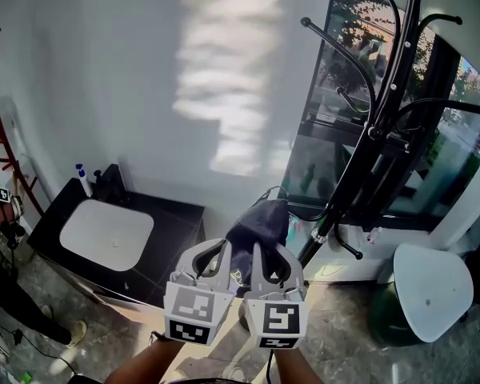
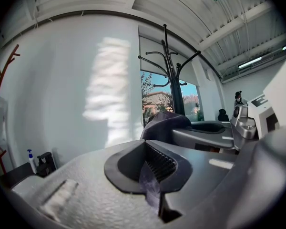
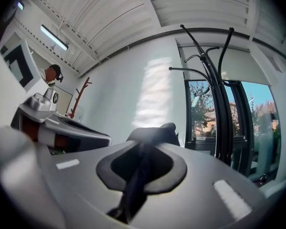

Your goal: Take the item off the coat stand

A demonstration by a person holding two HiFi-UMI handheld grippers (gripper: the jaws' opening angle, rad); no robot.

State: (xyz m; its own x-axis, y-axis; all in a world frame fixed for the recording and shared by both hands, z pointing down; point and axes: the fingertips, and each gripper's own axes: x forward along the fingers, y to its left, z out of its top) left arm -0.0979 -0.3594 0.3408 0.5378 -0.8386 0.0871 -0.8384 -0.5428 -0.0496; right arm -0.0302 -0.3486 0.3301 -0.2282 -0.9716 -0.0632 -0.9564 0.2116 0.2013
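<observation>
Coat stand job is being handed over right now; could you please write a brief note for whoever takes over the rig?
Left hand-held gripper: shut on a fold of the dark fabric item.
Right hand-held gripper: shut on the same item.
Item: bunched between the two grippers, low and to the left of the coat stand; it seems to hang on no hook.
Done: item gripped and apparently off the stand.
Left: draw it well clear of the stand's lower hooks.
</observation>
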